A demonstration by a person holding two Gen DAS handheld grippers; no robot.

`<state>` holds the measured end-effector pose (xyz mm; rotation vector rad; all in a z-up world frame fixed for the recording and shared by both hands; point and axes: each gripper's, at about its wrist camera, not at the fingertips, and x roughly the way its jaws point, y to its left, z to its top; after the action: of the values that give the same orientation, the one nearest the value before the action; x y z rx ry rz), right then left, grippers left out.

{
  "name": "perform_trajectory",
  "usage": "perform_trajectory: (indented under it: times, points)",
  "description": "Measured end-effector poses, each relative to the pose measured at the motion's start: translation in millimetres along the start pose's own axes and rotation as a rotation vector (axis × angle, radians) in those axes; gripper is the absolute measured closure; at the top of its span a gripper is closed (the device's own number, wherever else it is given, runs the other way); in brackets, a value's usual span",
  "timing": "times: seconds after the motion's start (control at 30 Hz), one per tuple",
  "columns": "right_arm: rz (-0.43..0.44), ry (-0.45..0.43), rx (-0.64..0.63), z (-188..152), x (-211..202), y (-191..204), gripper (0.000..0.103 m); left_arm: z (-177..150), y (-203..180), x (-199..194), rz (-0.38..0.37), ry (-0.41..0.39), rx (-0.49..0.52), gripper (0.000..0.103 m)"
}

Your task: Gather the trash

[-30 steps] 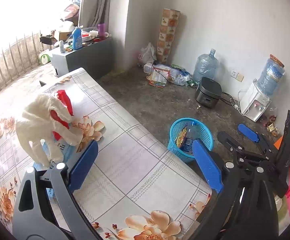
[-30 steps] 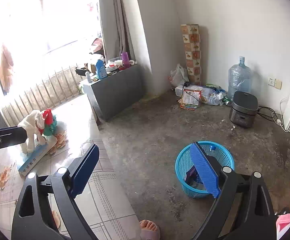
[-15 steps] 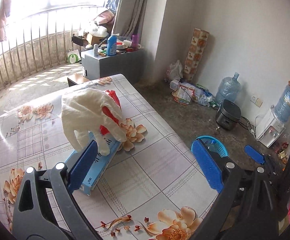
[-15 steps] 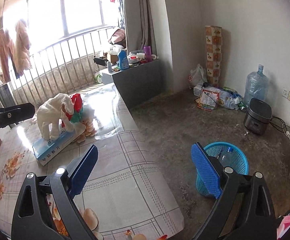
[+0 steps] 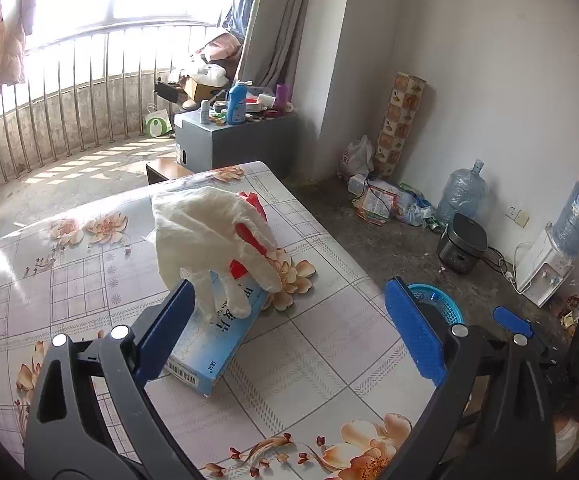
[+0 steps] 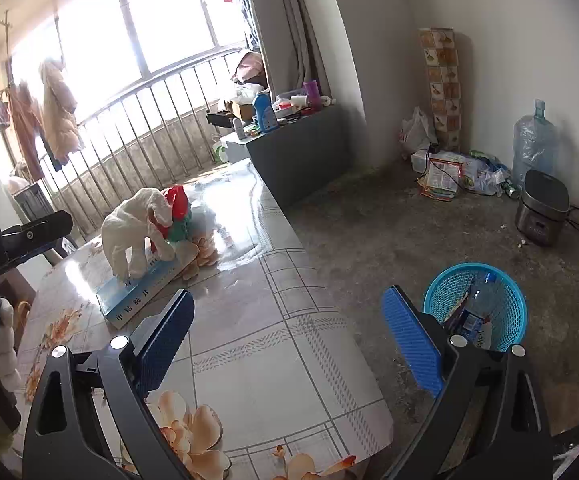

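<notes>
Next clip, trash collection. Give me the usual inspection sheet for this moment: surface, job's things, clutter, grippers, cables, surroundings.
Surface: table under a glossy floral cloth.
Job's things: blue basket on the floor beside the table, already holding a bottle and wrappers. White glove draped over a red item, its fingertips on a blue box on the table.
Clutter: bags and wrappers along the far wall; bottles on the grey cabinet.
Grippers: left gripper open, empty, its left finger next to the box; right gripper open, empty, over the table edge.
Cables: cords by the rice cooker run to the wall.
Surroundings: water jug, balcony railing, hanging clothes.
</notes>
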<state>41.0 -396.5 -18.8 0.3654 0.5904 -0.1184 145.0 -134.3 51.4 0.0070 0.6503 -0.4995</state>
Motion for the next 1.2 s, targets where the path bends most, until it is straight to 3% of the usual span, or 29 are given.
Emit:
perform_trajectory:
  times: [0.13,0.3,0.43,0.5,0.67,0.87,1.07,1.13,1.2]
  points:
    - [0.046,0.001,0.071,7,1,-14,0.011,-1,29,-18,0.034,-0.056,-0.061,0.011]
    - [0.153,0.037,0.091,25,17,-4,0.019,-2,83,-32,0.079,-0.107,-0.189,0.012]
    - [0.281,0.09,0.119,41,41,17,0.024,-5,121,-28,0.067,-0.102,-0.293,0.012]
    - [0.338,0.124,0.129,49,57,30,0.026,-6,133,-22,0.05,-0.098,-0.324,0.018]
    - [0.448,0.209,0.104,79,112,70,0.026,-1,155,8,-0.011,-0.059,-0.381,0.04]
    - [0.485,0.287,0.08,118,194,116,0.026,15,175,56,-0.136,-0.005,-0.463,0.046]
    - [0.498,0.41,0.14,125,275,130,0.026,30,208,107,-0.215,0.047,-0.613,0.052]
    - [0.494,0.453,0.155,119,295,133,0.032,32,219,131,-0.22,0.095,-0.66,0.054]
    - [0.499,0.503,0.175,107,308,133,0.045,33,226,155,-0.215,0.14,-0.669,0.057]
